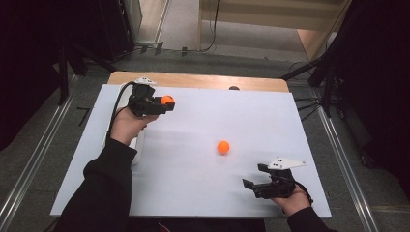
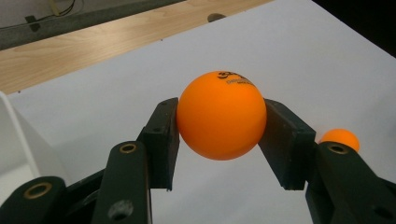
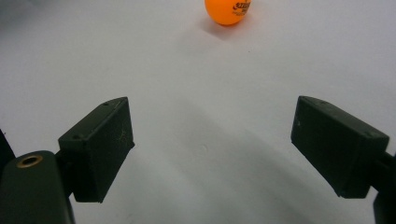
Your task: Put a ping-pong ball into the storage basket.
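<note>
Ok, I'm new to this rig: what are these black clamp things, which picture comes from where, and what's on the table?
A person holds a handheld two-jaw gripper in each hand. The high view looks down on the white table from above. The other two pictures come from cameras riding on each gripper, looking along its black jaws. The left gripper is shut on an orange ball, lifted near the table's far left. The right gripper is open and holds nothing, near the front right. A second orange ball lies loose on the table between them. A white container sits beside the left gripper.
</note>
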Motion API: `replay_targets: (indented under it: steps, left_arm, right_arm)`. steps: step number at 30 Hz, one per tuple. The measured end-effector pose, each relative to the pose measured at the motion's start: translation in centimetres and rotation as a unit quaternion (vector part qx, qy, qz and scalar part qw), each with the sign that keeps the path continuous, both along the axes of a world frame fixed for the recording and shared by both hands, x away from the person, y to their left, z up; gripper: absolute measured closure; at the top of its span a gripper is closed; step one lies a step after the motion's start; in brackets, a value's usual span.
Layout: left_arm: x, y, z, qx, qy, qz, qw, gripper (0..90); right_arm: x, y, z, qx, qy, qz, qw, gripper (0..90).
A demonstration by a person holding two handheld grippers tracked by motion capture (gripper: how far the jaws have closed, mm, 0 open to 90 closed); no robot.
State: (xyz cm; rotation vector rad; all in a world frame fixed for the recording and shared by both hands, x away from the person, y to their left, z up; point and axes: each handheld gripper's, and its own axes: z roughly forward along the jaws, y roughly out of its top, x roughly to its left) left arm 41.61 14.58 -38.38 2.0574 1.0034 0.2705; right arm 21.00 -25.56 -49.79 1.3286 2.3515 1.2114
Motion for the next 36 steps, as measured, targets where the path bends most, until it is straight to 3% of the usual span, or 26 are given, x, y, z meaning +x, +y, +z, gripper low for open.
replay_targets:
  steps: [10,13,36]
  left_arm:
    - [0.3,0.7,0.0,0.009,0.0,0.012,0.9999,50.0]
    - [0.5,1.2,0.0,-0.005,0.01,0.006,0.9999,50.0]
    - [1.1,3.9,0.1,-0.003,0.004,0.048,0.9989,50.0]
  right_arm:
    - [0.0,0.0,0.0,-0.001,0.001,0.0,1.0,11.6]
    - [0.0,0.0,0.0,0.0,0.0,0.0,1.0,11.6]
    - [0.0,0.1,0.0,0.001,0.004,0.0,1.0,11.6]
